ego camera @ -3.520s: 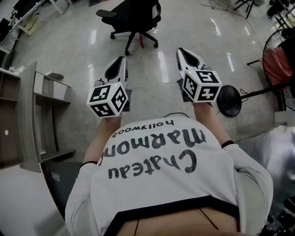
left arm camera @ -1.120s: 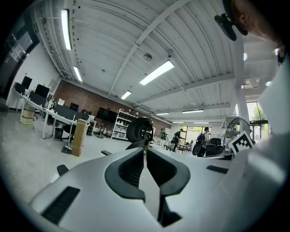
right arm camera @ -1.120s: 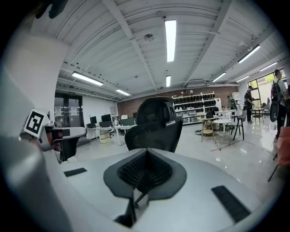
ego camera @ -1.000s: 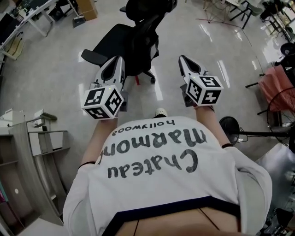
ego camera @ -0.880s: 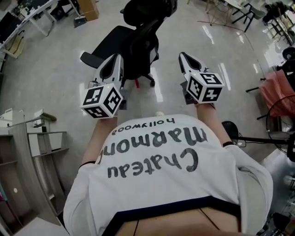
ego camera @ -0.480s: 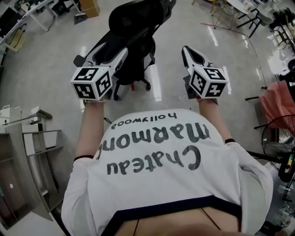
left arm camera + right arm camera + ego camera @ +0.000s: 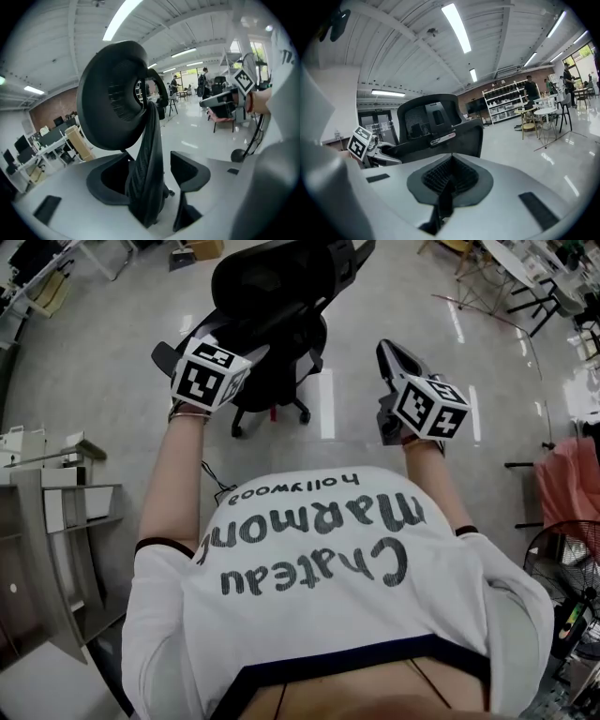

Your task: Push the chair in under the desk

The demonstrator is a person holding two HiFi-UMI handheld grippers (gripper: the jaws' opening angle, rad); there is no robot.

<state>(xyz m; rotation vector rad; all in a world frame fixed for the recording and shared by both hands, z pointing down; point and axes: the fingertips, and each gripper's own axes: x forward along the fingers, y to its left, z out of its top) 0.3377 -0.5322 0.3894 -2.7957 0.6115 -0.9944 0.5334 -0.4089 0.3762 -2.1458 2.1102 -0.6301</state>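
A black office chair stands just ahead on the glossy floor, its back turned to me. My left gripper is up against the backrest. In the left gripper view its jaws are opening, and the thin mesh edge of the backrest runs down between them, lying along the left jaw with a gap to the right one. The headrest looms above. My right gripper is shut and holds nothing, to the right of the chair and apart from it. The right gripper view shows the chair back beyond its jaws.
A grey shelf unit stands at my left. A fan and pink cloth are at the right. Farther off are a cardboard box, storage racks, a round table and people.
The chair has come much closer. My left gripper reached forward to the backrest and its jaws opened around the edge. The right gripper stayed shut beside it.
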